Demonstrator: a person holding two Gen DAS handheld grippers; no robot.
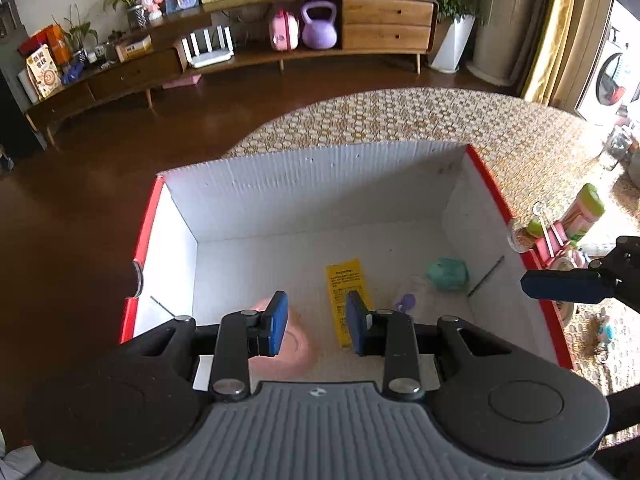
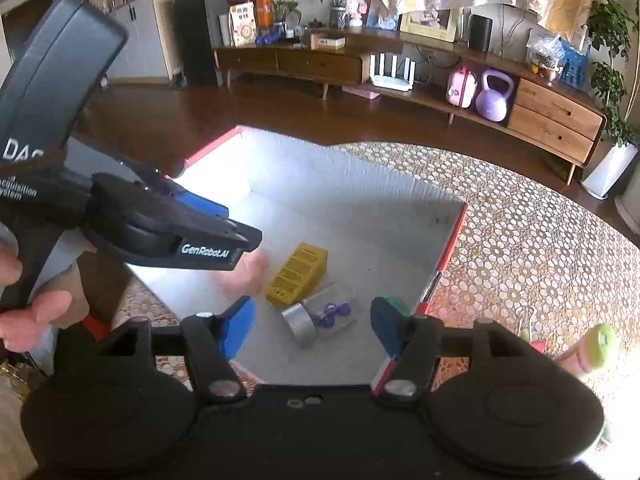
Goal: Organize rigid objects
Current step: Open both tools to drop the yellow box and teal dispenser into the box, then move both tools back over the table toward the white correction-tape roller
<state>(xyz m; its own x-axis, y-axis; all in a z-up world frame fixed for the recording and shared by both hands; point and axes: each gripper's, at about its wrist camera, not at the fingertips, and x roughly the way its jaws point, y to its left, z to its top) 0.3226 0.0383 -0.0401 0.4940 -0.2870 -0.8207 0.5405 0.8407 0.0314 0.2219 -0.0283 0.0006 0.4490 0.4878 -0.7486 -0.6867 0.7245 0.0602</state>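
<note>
Cardboard box [image 1: 312,184]: white inside, red outside; stands open on the patterned table cover [image 1: 460,120], both grippers above it.
Left gripper [image 1: 317,312]: jaws drawn in to a narrow gap, nothing between the blue pads; hangs over the box's near edge, pointing down into it.
Right gripper [image 2: 312,320]: jaws well apart, nothing clamped; above the box's near edge, tilted down at the floor of the box.
Yellow carton [image 2: 297,276]: lies flat on the box floor, about the middle; in the left wrist view just beyond and beside the left gripper's right pad, apart from it.
Pink object [image 1: 298,340]: on the box floor toward the near edge, under and behind the left gripper's left pad; blurred, can't tell what it is or whether they touch.
Clear jar [image 2: 328,316]: lies on its side with a silver lid, purple bits inside; touching or just beside the yellow carton's near end; in the right wrist view seen between the open pads but below them, not gripped.
Green lump [image 1: 447,274]: on the box floor near the right wall, well apart from the left gripper.
Green-capped bottle [image 2: 592,346]: outside the box, on the table cover beyond its right wall.
Hand [image 2: 24,312]: wrapped round the left gripper's handle.
</note>
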